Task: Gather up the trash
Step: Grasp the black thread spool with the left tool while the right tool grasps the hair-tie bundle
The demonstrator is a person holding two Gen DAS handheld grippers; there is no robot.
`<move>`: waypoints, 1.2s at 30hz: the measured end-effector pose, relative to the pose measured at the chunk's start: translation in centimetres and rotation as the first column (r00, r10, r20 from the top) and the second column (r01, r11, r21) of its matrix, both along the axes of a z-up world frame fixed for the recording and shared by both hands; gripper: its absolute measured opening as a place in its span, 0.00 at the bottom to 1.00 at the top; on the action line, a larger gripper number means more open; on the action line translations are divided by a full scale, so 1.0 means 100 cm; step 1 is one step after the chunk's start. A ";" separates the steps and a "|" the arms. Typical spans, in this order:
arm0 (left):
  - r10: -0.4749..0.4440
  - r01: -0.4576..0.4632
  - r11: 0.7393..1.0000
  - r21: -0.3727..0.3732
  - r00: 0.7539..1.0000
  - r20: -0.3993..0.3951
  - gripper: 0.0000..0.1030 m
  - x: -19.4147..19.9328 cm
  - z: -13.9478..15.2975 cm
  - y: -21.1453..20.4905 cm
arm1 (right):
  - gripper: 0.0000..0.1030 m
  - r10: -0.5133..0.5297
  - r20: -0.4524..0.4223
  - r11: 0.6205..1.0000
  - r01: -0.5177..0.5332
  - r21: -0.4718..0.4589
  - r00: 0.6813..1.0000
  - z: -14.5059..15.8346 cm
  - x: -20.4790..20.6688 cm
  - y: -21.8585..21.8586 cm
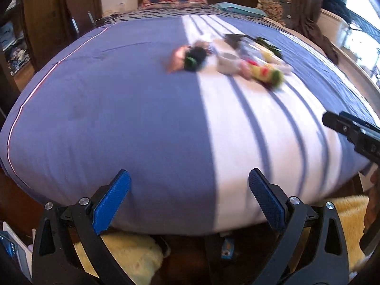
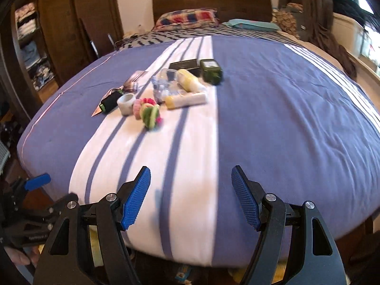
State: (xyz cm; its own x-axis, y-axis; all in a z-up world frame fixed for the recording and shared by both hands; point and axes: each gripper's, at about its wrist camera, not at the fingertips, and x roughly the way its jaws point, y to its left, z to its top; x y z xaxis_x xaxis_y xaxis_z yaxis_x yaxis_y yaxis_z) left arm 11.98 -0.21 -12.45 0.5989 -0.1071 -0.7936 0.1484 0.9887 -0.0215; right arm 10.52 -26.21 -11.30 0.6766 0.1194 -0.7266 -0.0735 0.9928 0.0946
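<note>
Right gripper (image 2: 191, 197) low in frame, blue ribbed pads spread wide, nothing between them, jaws over the foot edge of a bed (image 2: 296, 123) dressed in a blue cover with a white striped band. Further up that band, a loose cluster of trash: a white ring-shaped roll (image 2: 126, 102), a pink and green crumpled wrapper (image 2: 148, 112), two pale yellow tubes (image 2: 187, 92), clear plastic packaging (image 2: 165, 84), a dark green box (image 2: 211, 71), a flat black box (image 2: 184, 64), a black pouch (image 2: 109, 103). At the far left edge, part of the left gripper (image 2: 35, 181), one blue pad showing. Behind the bed, a patterned pillow (image 2: 187, 17) against a dark headboard (image 2: 211, 0).
</note>
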 end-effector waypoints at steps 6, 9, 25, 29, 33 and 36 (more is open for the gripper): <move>0.011 -0.011 1.000 -0.001 0.999 0.030 0.88 0.038 0.008 0.009 | 0.57 0.062 -0.018 0.998 -0.061 0.028 0.998 -0.006 0.043 0.025; 0.000 0.000 1.000 -0.008 1.000 0.024 0.81 0.055 0.007 0.008 | 0.48 0.080 -0.028 0.996 -0.079 0.028 0.996 -0.009 0.061 0.034; -0.170 0.170 0.981 -0.096 0.985 0.012 0.48 0.130 0.004 -0.019 | 0.23 0.105 -0.026 0.994 -0.105 -0.013 0.994 -0.014 0.093 0.046; -0.167 0.168 0.982 -0.084 0.986 0.011 0.48 0.147 0.002 -0.023 | 0.23 0.104 -0.021 0.994 -0.104 -0.016 0.994 -0.014 0.085 0.038; -0.188 0.189 0.979 -0.076 0.982 0.014 0.48 0.160 0.001 -0.029 | 0.23 0.094 -0.018 0.996 -0.094 0.001 0.995 -0.012 0.080 0.029; -0.191 0.192 0.979 -0.071 0.981 0.012 0.40 0.165 0.002 -0.033 | 0.23 0.085 -0.011 0.996 -0.085 -0.011 0.996 -0.012 0.076 0.027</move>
State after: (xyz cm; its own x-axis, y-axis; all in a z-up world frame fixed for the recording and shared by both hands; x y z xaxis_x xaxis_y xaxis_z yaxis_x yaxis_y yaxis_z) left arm 28.49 -3.54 -12.27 0.5654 -0.2768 -0.7770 0.3352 0.9378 -0.0902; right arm 18.16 -23.53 -12.53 0.6565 0.1680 -0.7354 -0.1570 0.9840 0.0847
